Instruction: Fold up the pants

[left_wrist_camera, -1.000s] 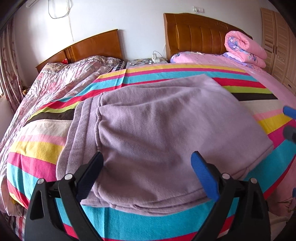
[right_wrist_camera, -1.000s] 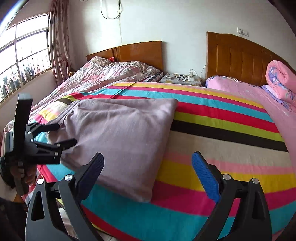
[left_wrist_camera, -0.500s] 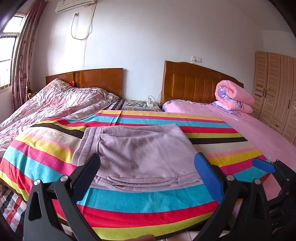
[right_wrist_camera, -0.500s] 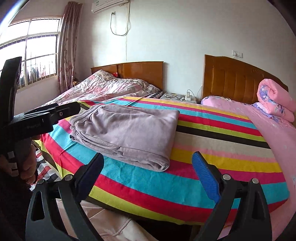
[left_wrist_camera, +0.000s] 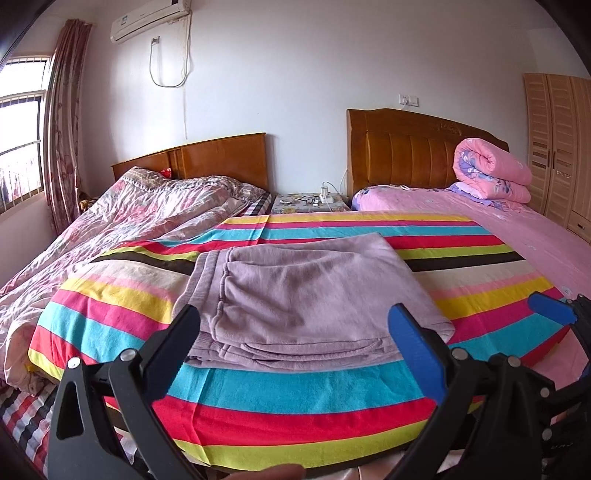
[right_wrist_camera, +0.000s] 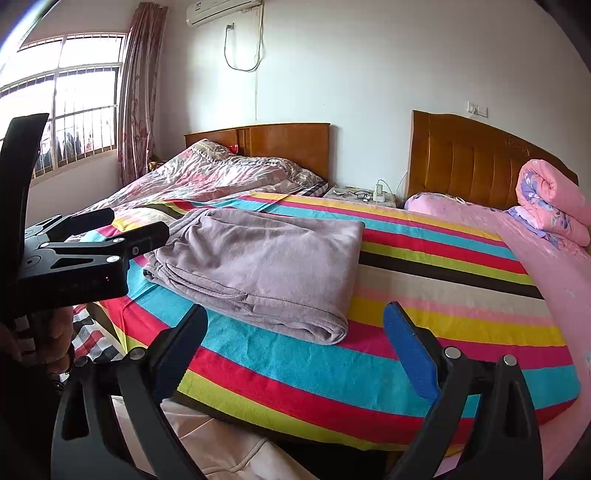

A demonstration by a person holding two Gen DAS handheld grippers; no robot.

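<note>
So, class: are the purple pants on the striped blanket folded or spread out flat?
Folded. The purple pants lie as a compact rectangle on the striped blanket, with several stacked layer edges showing along the near side. Neither gripper touches them.

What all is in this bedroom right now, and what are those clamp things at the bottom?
pants: one, lilac, folded on the striped blanket
striped blanket: one, multicolour, across the beds
floral quilt: one, pink-grey, left bed
rolled quilt: one, pink, right bed by its headboard
headboards: two, brown wood
nightstand: one, between the beds, cluttered
air conditioner: one, white, high on the wall
wardrobe: one, light wood, far right
left gripper: open, empty, short of the pants
right gripper: open, empty
</note>
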